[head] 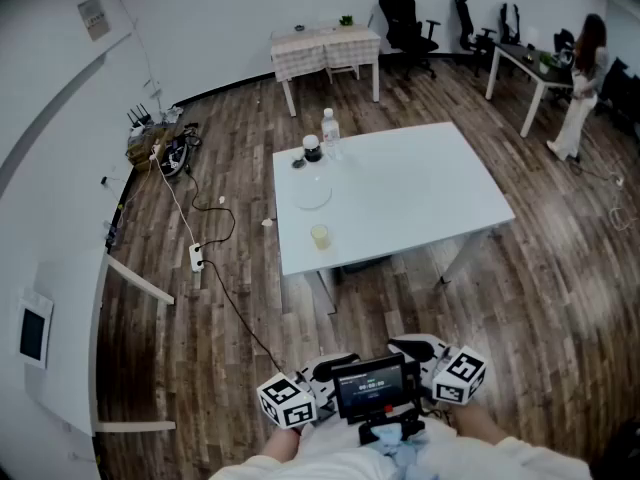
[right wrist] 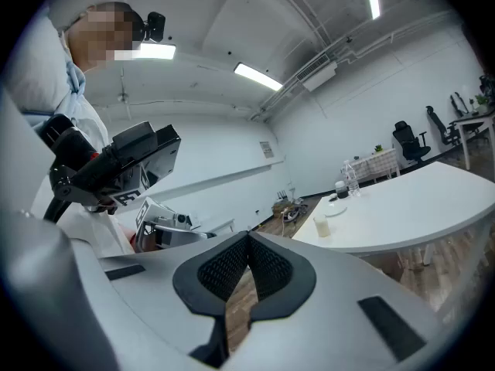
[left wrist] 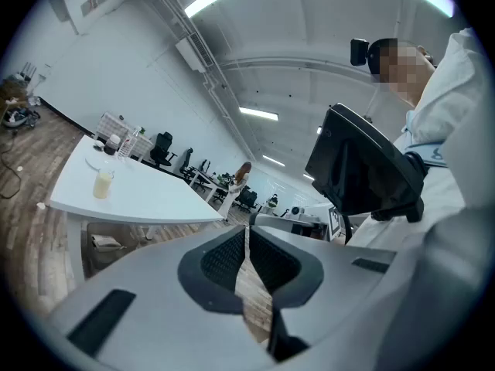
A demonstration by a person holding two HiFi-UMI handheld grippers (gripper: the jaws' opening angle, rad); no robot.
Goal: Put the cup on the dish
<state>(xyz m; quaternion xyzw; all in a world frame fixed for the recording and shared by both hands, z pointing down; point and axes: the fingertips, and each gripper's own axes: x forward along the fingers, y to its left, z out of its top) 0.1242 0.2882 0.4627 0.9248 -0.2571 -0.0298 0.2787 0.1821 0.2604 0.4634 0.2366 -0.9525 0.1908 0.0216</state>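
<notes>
A cup (head: pixel 319 236) of yellowish liquid stands near the front left edge of the white table (head: pixel 420 193). Just behind it lies a clear dish (head: pixel 313 190). Both grippers are held low against the person's body, well short of the table. The left gripper (head: pixel 335 366) and right gripper (head: pixel 418 348) flank a small screen. In the left gripper view the left gripper (left wrist: pixel 247 234) has its pads together and holds nothing, with the cup (left wrist: pixel 103 184) and dish (left wrist: pixel 99 162) far off. The right gripper (right wrist: pixel 248 238) is likewise shut and empty, the cup (right wrist: pixel 319 226) and dish (right wrist: pixel 335 209) distant.
A water bottle (head: pixel 329 131) and a dark jar (head: pixel 312 148) stand at the table's back left corner. Cables and a power strip (head: pixel 197 258) run across the wooden floor on the left. A cloth-covered table (head: pixel 325 43), office chairs (head: pixel 410 23) and a person (head: pixel 580 83) are farther back.
</notes>
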